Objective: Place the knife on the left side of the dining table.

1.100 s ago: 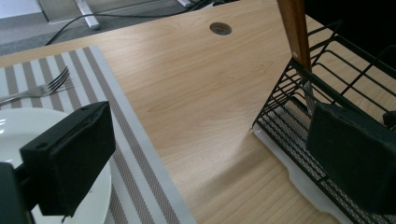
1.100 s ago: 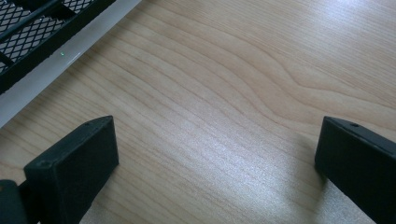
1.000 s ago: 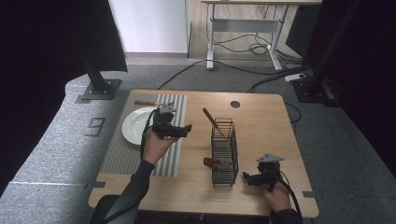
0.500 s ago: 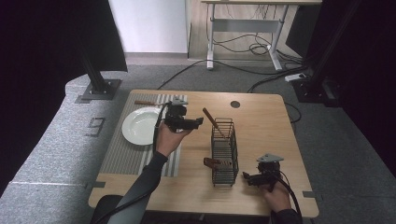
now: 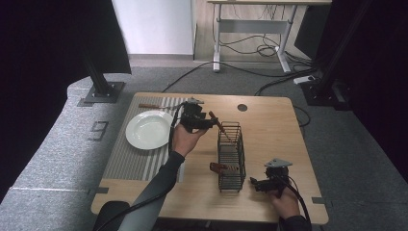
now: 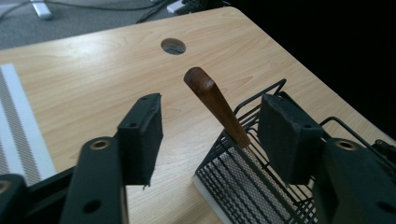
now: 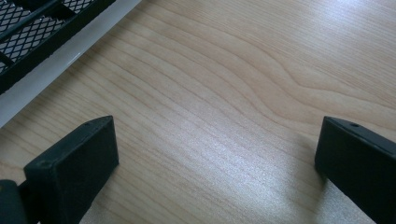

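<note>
Right gripper (image 5: 254, 183) rests low on the table (image 5: 269, 125) at about 5 o'clock of the wire basket (image 5: 231, 156), jaws spread wide with bare wood between them in the right gripper view — holding nothing, well apart from the work.

Left gripper (image 5: 210, 123) is the near one. We see it hovering at the basket's far end, about 11 o'clock of the basket in the high view. Its jaws stand wide open and empty; in the left gripper view the wooden handle (image 6: 215, 105) rises between the pads (image 6: 141, 135), touching neither.

The handle leans out of the basket's far corner, long axis tilted — butt end up and away toward 11 o'clock, lower end down inside the wire. We judge the coming move a straight close across that shaft.

In the way: the basket rim just beside the right-hand pad. A second wooden-handled utensil (image 5: 217, 167) pokes out at the basket's near left side.

Farther: white plate (image 5: 149, 129) on the striped mat (image 5: 137, 159) at 9 o'clock; another utensil (image 5: 151, 106) beyond it.
</note>
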The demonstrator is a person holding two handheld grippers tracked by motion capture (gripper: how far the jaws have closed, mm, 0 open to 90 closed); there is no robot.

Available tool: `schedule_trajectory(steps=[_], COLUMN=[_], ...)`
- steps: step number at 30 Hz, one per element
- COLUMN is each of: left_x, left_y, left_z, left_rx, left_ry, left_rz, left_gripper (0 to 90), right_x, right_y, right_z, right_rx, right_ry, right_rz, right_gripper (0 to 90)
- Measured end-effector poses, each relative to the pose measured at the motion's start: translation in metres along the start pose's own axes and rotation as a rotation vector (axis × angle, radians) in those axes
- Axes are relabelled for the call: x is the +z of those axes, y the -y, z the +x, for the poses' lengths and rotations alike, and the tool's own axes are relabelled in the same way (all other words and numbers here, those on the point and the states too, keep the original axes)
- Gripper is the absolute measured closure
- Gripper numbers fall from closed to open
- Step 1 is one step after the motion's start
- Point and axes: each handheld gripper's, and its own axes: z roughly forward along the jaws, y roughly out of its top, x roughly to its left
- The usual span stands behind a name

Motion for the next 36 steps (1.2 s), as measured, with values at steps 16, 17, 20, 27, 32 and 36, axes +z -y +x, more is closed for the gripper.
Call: schedule_trajectory(steps=[16,17,20,27,32,36], left_x=[0.013,0.013,0.011,0.008,0.003,-0.003], left_y=[-0.005,-0.005,-0.006,-0.008,-0.009,-0.010], left_z=[-0.001,-0.001,-0.001,-0.004,-0.006,-0.006], left_rx=[-0.049,-0.053,-0.057,-0.062,-0.054,-0.052], left_ry=[0.069,0.078,0.104,0.187,0.205,0.213], left_rz=[-0.007,-0.009,-0.014,-0.034,-0.047,-0.065], left_gripper=[68.4,69.0,71.9,79.5,80.1,80.2], right_x=[0.000,0.000,0.000,0.000,0.000,0.000], right_y=[0.000,0.000,0.000,0.000,0.000,0.000], right_z=[0.000,0.000,0.000,0.000,0.000,0.000], right_rx=[0.002,0.001,0.001,0.000,0.000,0.000], right_ry=[0.001,0.002,0.001,0.002,0.002,0.003], right_rz=[-0.001,0.000,-0.001,-0.001,-0.001,-0.001], right_gripper=[0.0,0.0,0.0,0.0,0.0,0.0])
